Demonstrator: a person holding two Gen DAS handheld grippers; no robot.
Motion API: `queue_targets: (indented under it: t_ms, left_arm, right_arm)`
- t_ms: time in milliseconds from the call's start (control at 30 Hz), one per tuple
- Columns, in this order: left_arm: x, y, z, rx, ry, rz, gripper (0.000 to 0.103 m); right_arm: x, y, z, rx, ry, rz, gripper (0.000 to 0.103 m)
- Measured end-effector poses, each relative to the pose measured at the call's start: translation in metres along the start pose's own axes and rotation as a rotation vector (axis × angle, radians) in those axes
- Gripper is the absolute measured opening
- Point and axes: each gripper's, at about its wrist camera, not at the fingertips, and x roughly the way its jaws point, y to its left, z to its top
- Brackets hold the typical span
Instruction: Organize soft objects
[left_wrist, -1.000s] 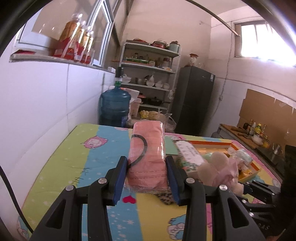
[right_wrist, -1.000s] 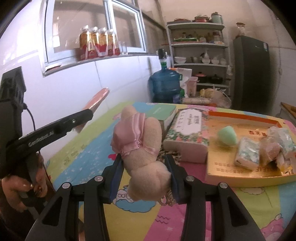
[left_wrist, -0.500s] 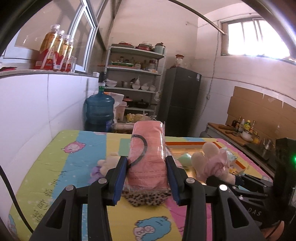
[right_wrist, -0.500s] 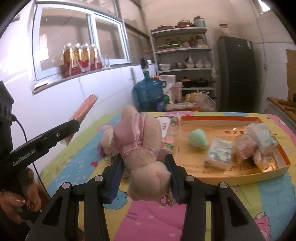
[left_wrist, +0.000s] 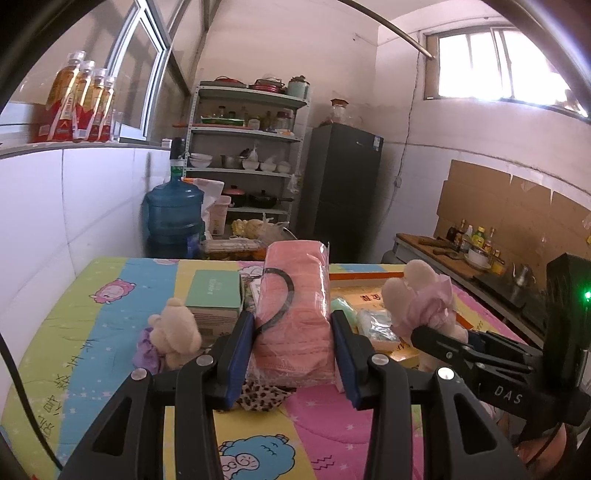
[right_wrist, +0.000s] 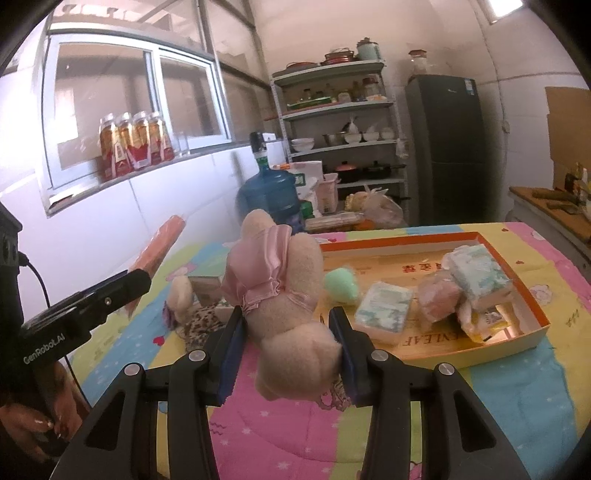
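Left claw clamping pink towel pack, right claw clamping plush bear

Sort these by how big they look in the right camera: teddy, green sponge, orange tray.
1. Orange tray
2. Teddy, though it sits close to the camera in the right gripper, so it looks bigger than it is
3. Green sponge

Daylight pours in from the high window, blown out to white glare. The side window behind the bottles glows hazy too. Room reads bright with a pinkish cast. Strong fisheye bend, black vignette at the corners. Slight softness around the water jug; shadows soft.
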Motion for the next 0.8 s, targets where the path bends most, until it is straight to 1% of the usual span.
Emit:
queue_targets:
  t_ms: [367,800]
  left_arm:
    - [0.013,-0.008,-0.002,0.015,0.029,-0.008,0.042]
    - [0.018,-0.012,-0.007,0.026,0.041,-0.011,0.042]
  right_arm:
    - [0.005,-0.017,-0.003,0.031,0.013,-0.008,0.046]
    - [0.006,-0.020,-0.004,0.044,0.016,-0.018,0.046]
